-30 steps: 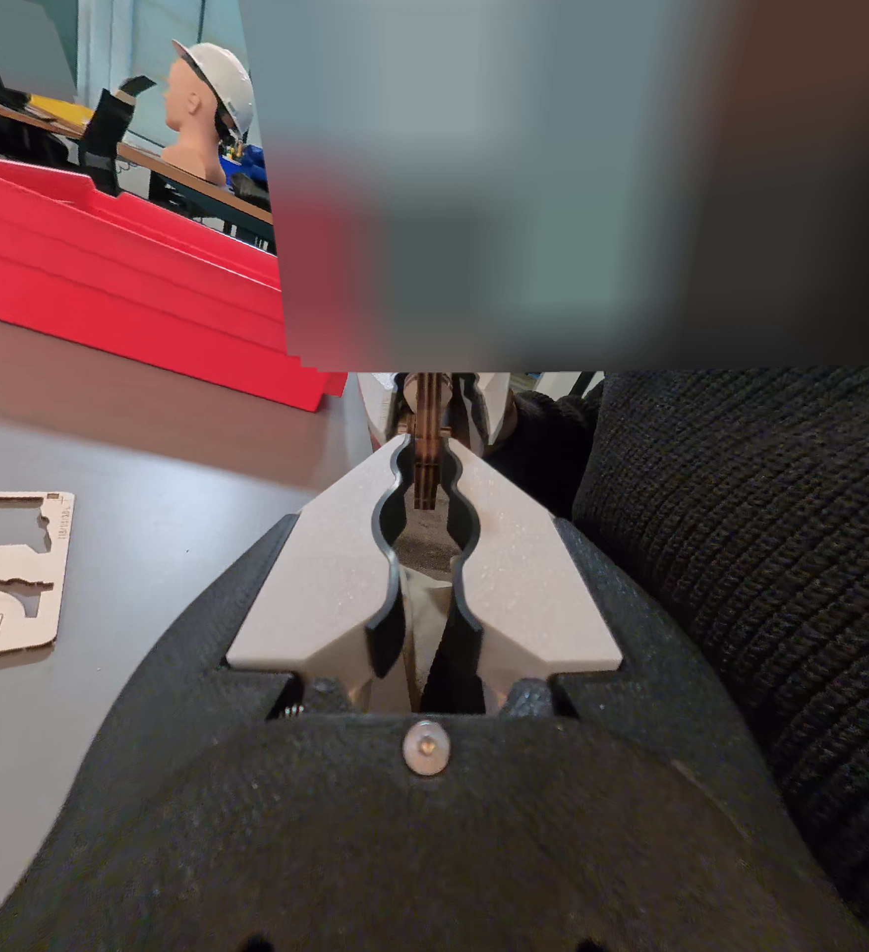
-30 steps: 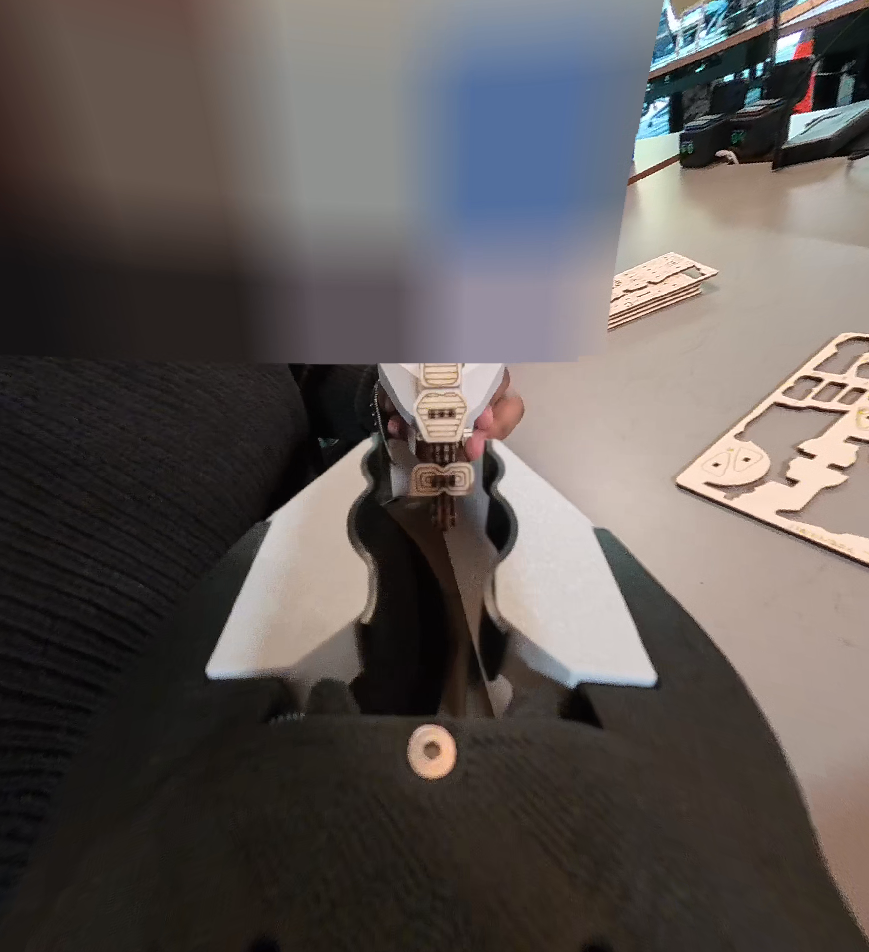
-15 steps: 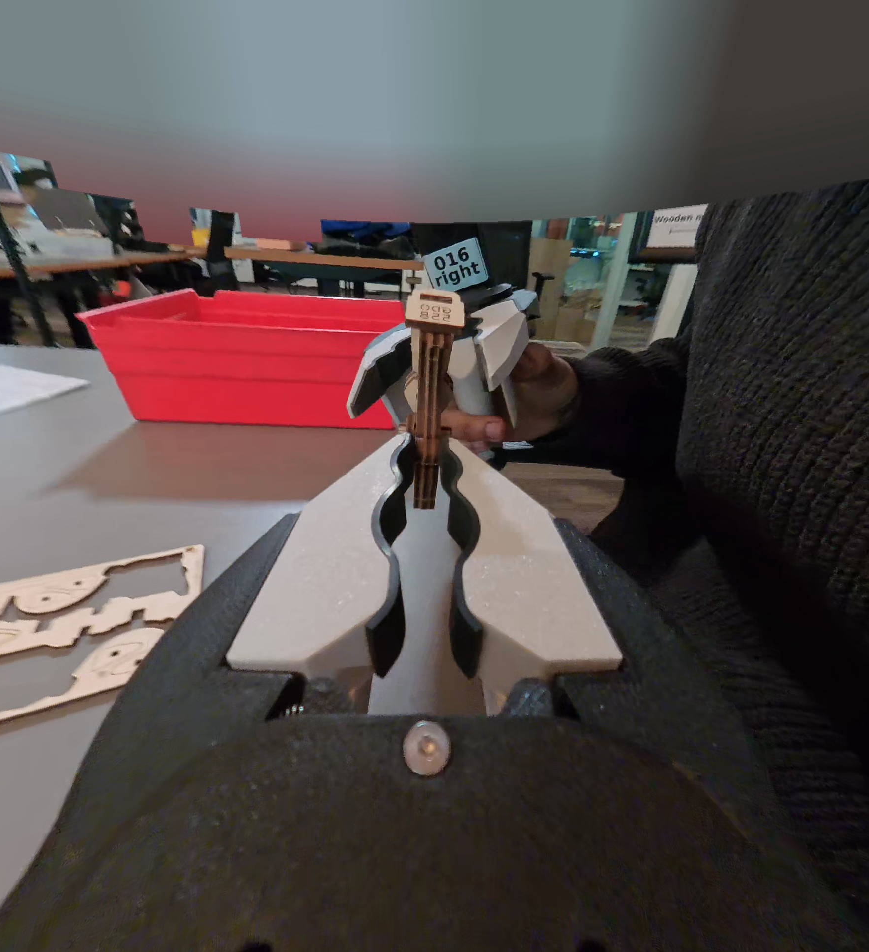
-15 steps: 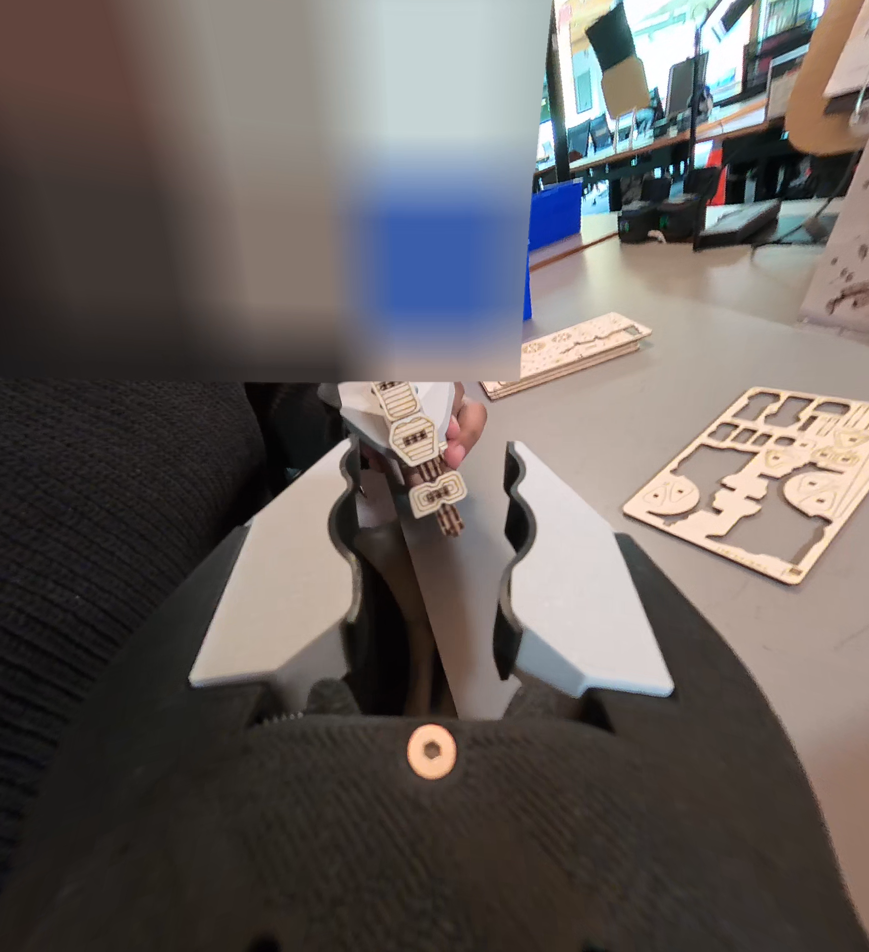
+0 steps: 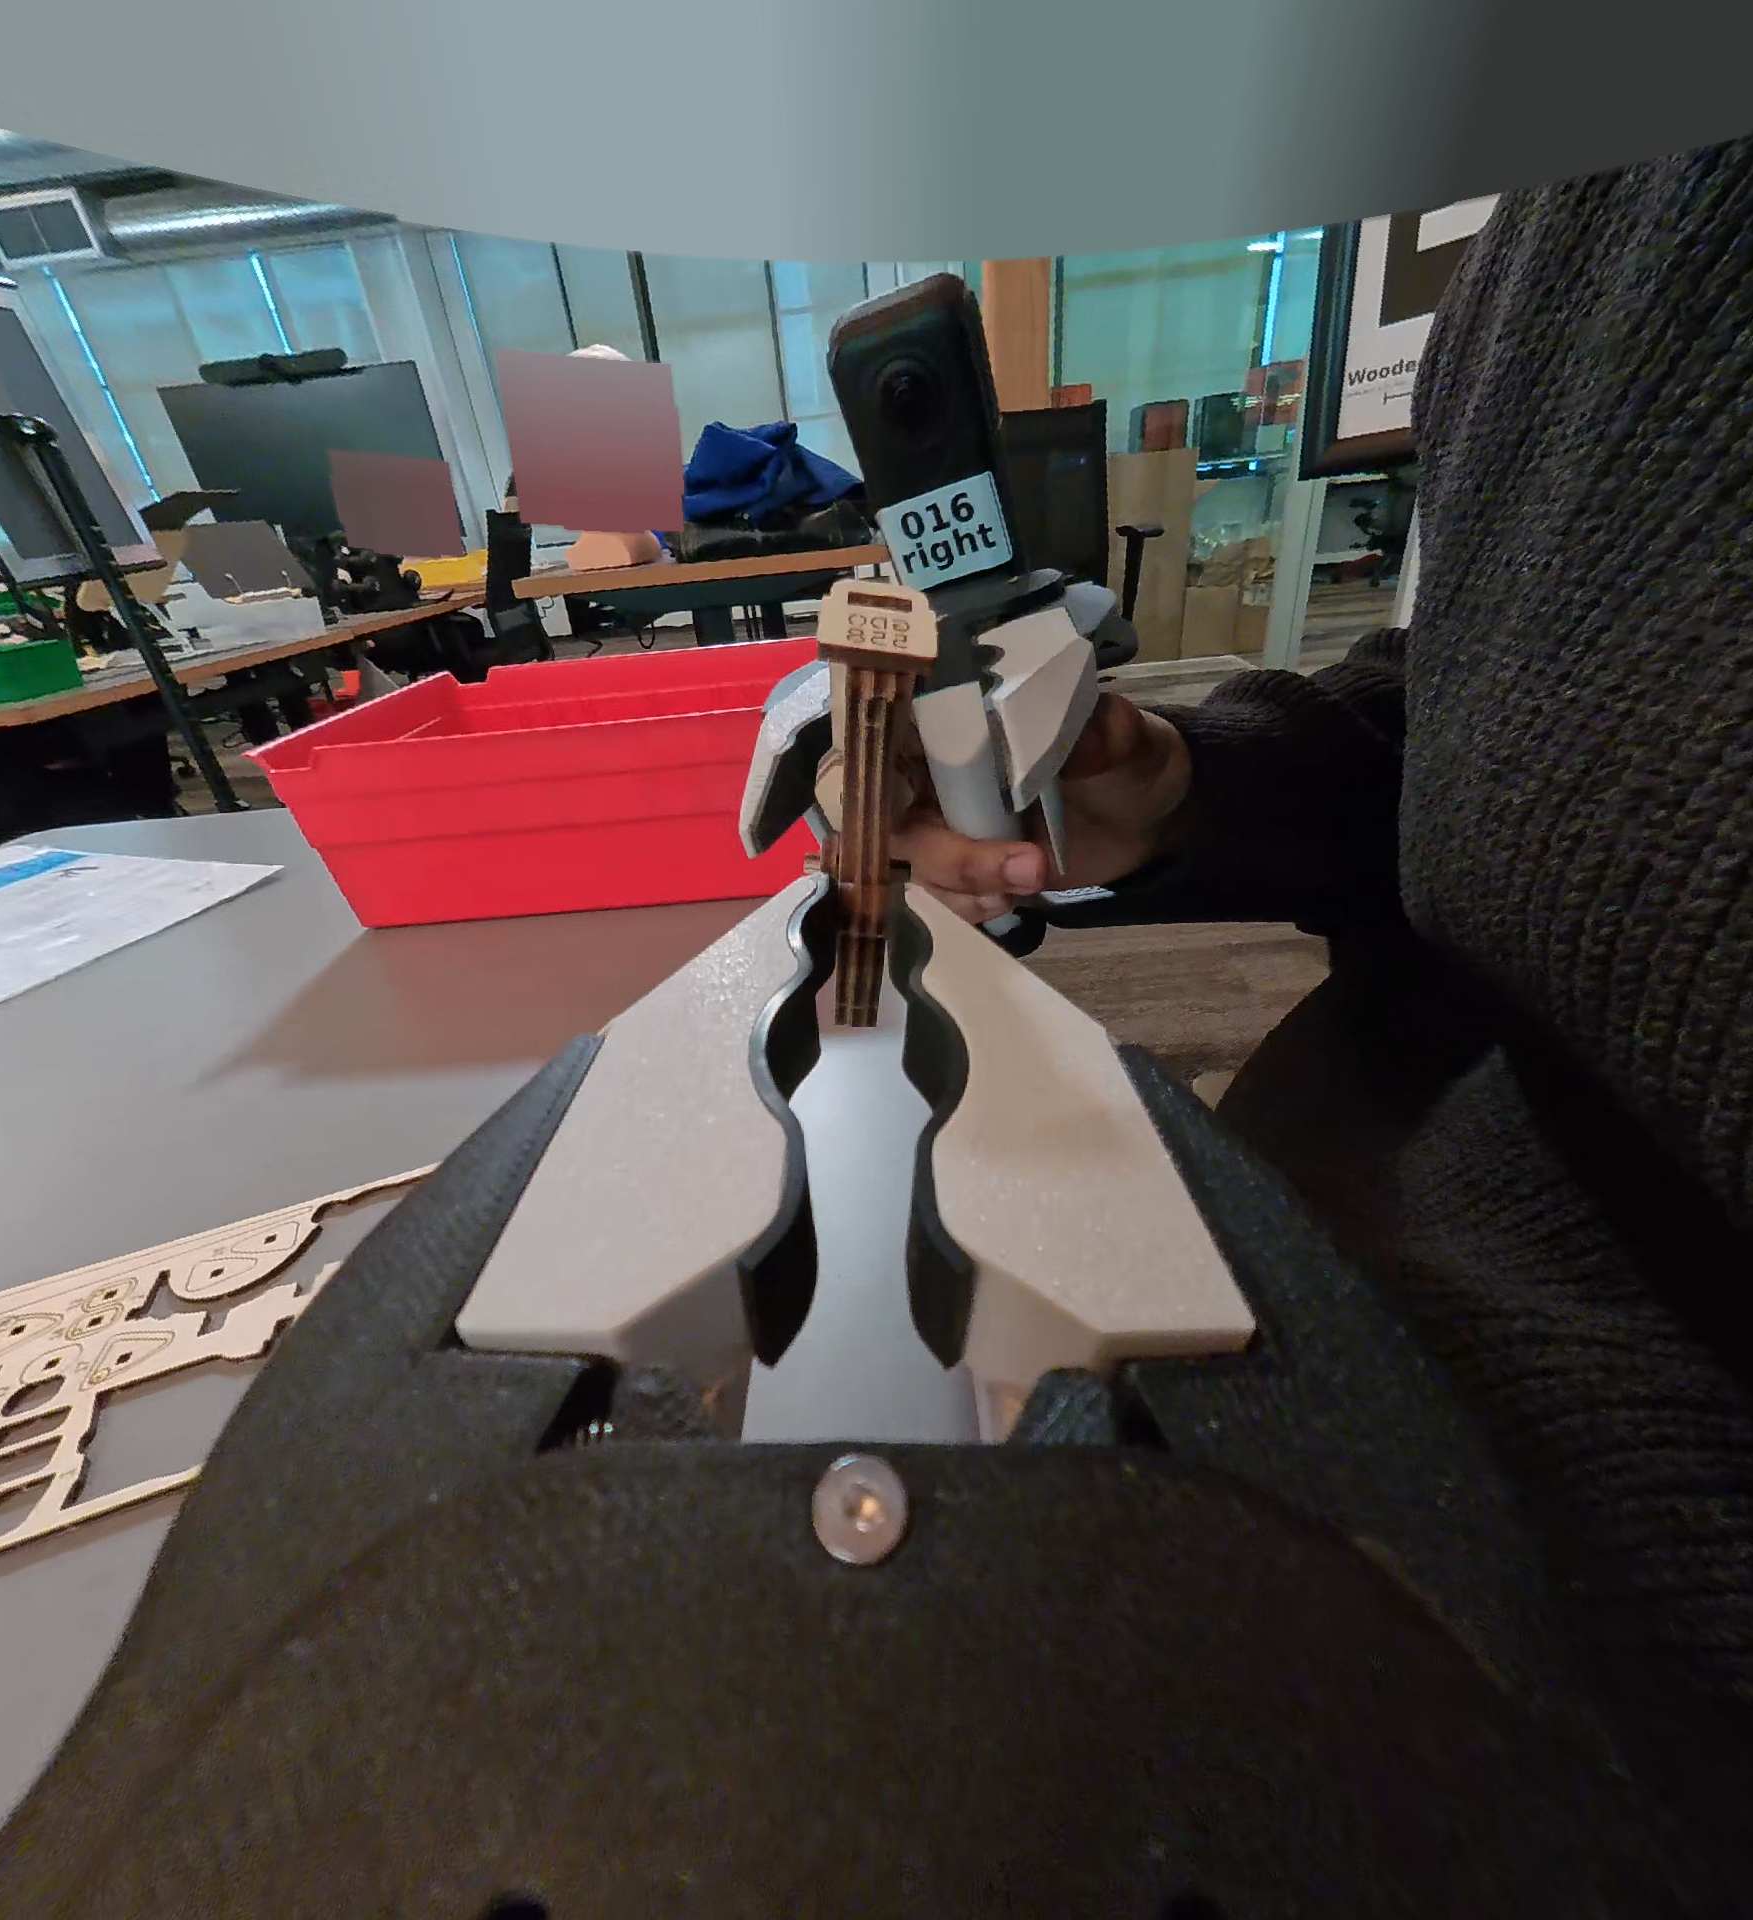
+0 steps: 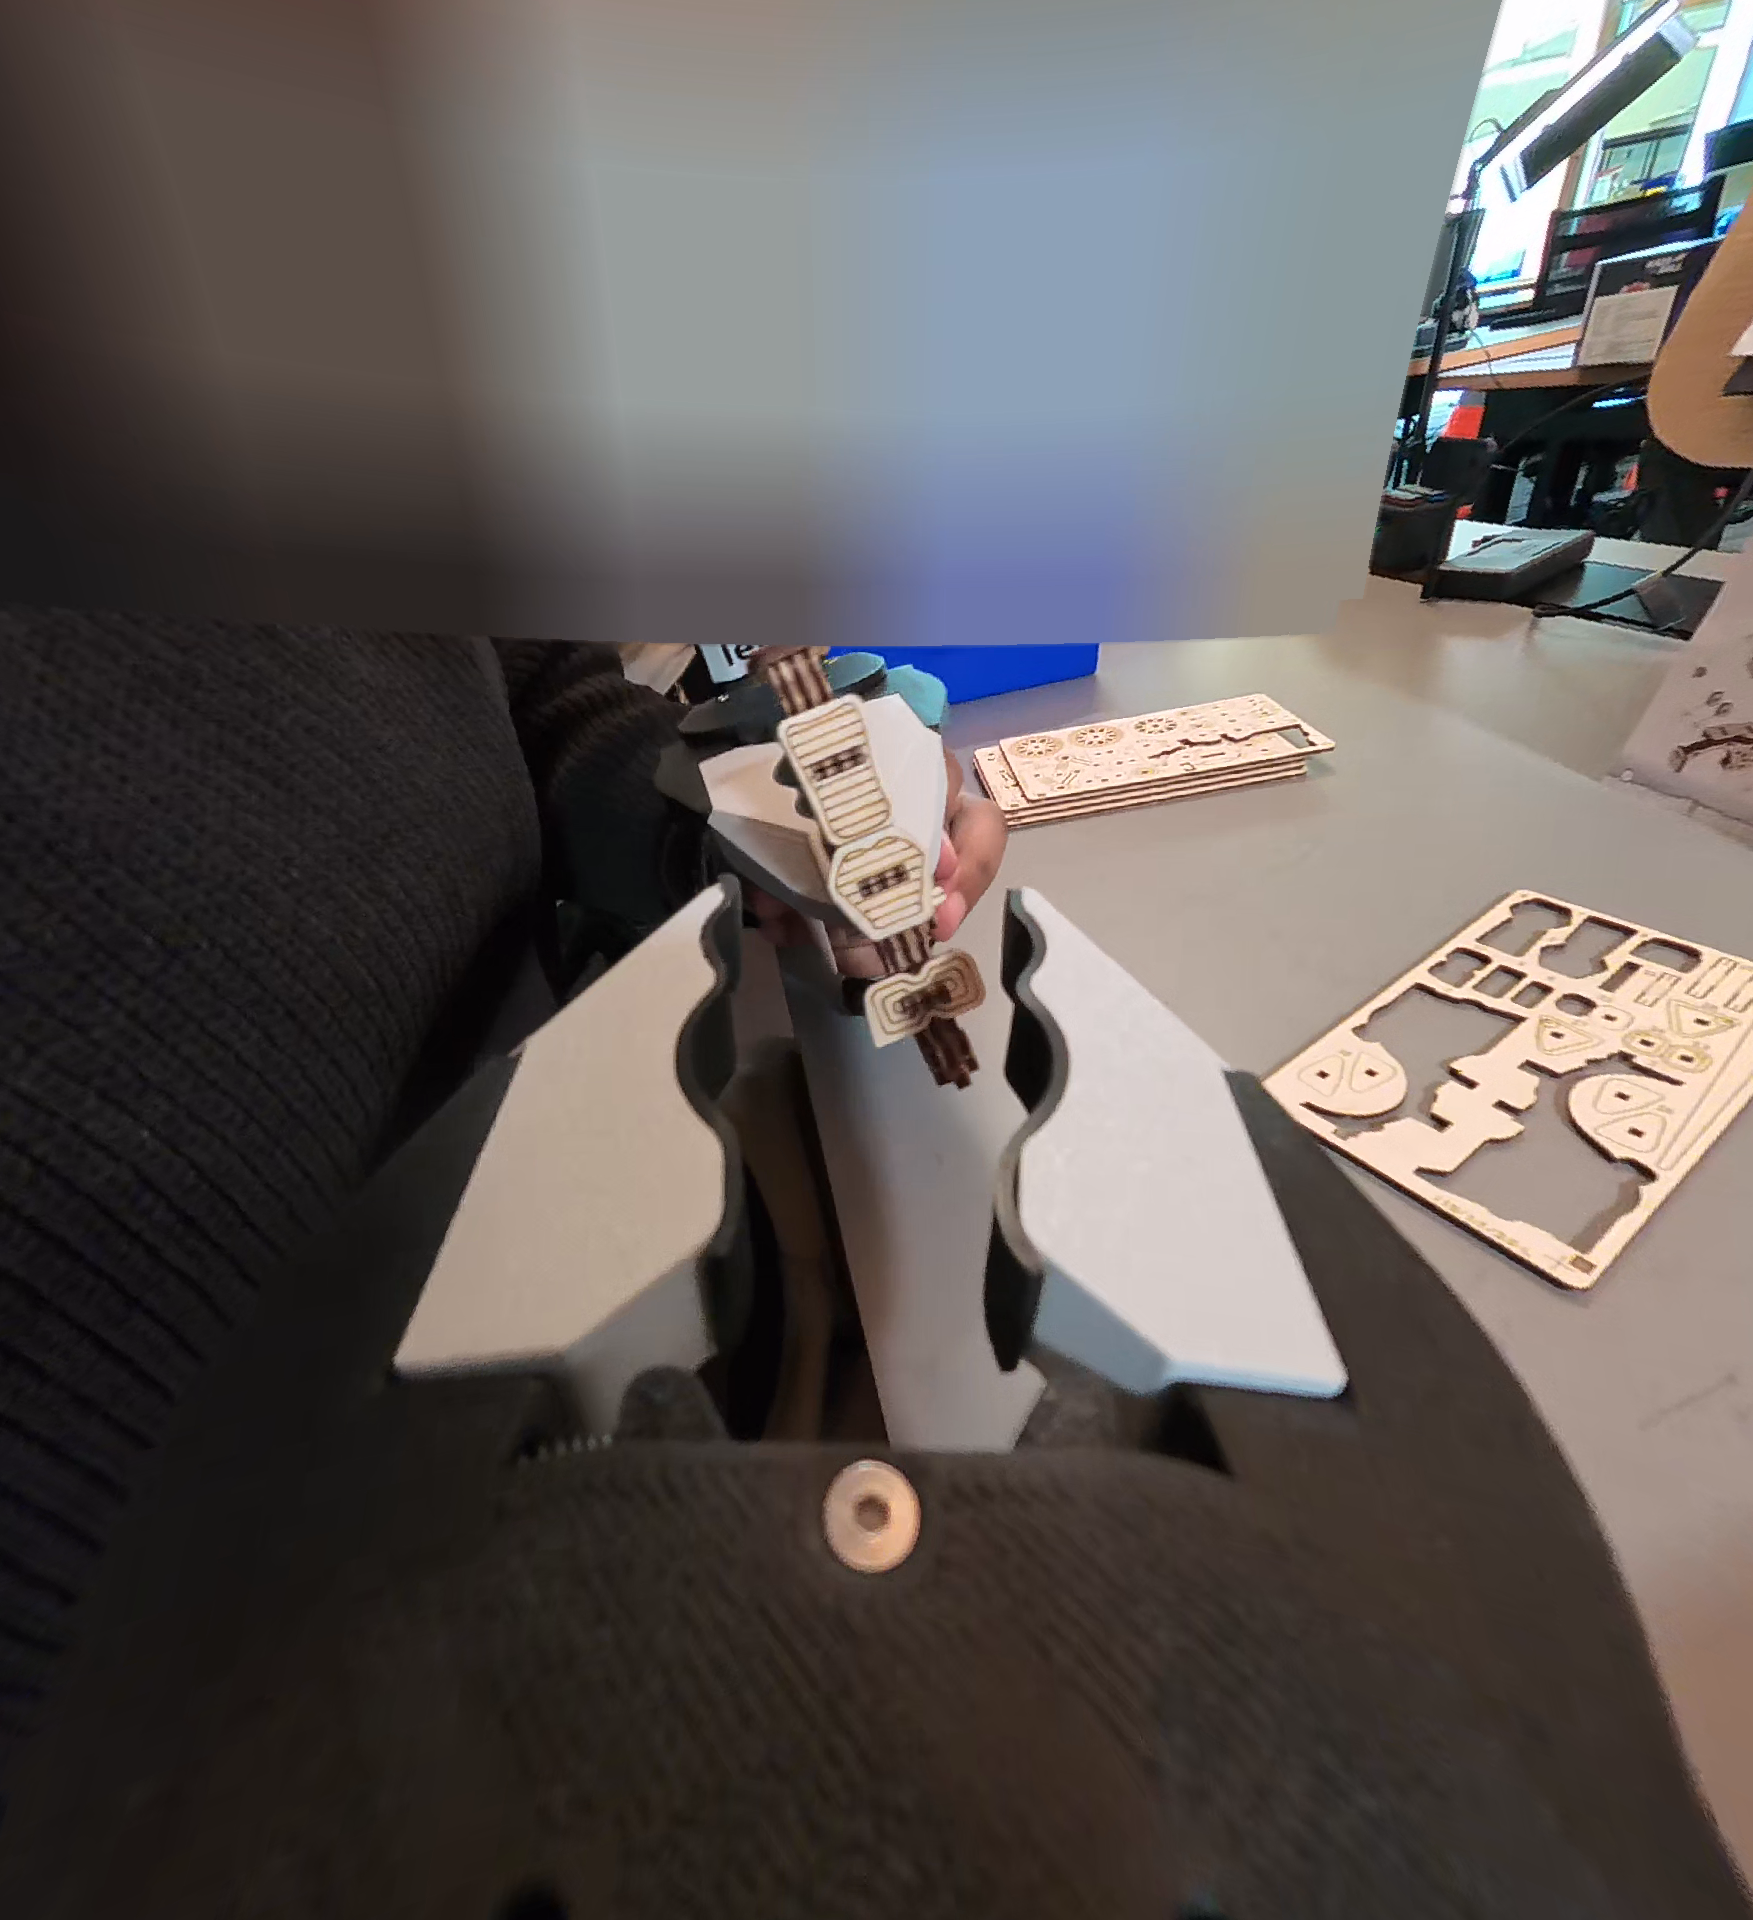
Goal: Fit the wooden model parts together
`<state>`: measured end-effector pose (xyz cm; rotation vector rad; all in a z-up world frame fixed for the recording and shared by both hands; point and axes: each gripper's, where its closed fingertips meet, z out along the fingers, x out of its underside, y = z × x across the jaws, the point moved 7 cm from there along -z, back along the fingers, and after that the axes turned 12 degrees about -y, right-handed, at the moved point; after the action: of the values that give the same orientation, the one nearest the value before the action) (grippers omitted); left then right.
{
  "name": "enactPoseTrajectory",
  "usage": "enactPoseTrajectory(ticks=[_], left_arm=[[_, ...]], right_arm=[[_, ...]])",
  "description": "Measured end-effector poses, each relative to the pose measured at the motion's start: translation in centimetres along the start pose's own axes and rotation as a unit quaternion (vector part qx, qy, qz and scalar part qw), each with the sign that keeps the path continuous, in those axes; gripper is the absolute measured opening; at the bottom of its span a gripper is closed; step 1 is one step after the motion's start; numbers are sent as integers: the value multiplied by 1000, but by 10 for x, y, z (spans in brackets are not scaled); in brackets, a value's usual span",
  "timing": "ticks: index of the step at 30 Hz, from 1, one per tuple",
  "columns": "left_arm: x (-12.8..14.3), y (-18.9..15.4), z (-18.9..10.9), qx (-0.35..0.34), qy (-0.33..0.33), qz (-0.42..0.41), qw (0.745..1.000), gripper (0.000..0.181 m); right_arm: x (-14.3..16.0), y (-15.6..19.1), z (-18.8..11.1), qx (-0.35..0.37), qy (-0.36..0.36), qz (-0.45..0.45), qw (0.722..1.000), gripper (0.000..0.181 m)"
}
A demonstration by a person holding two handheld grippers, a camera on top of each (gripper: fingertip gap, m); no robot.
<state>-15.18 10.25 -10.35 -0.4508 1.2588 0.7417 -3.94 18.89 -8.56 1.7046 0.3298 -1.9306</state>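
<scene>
A wooden model assembly (image 5: 872,727), a bundle of dark thin strips with pale engraved cross plates, stands upright in my left gripper (image 5: 861,904), which is shut on its lower end. In the right wrist view the same assembly (image 6: 877,878) hangs in front of my right gripper (image 6: 867,935), whose jaws stand wide apart and touch nothing. The strip ends reach in between the open fingers without contact. The right gripper also shows in the left wrist view (image 5: 913,790), behind the assembly, held in a hand.
A red bin (image 5: 539,769) stands on the grey table (image 5: 228,1039) behind the model. A punched-out wooden part sheet (image 6: 1537,1081) lies to the right, and it also shows in the left wrist view (image 5: 72,1382). A stack of wooden sheets (image 6: 1152,758) lies farther back. A black knit sleeve (image 5: 1578,935) fills one side. Only a small space, under 4 cm, lies between the two pairs of fingers.
My right gripper opened, let go of the assembly's end and drew back a little. My left gripper kept its hold and tilted up, so more of the room shows.
</scene>
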Motion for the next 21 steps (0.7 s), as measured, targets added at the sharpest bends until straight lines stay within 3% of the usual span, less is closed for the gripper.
enactPoseTrajectory(ticks=[21], left_arm=[[1,-6,0,20,-2,-29,999,7]], right_arm=[[4,4,2,-11,22,-48,999,18]])
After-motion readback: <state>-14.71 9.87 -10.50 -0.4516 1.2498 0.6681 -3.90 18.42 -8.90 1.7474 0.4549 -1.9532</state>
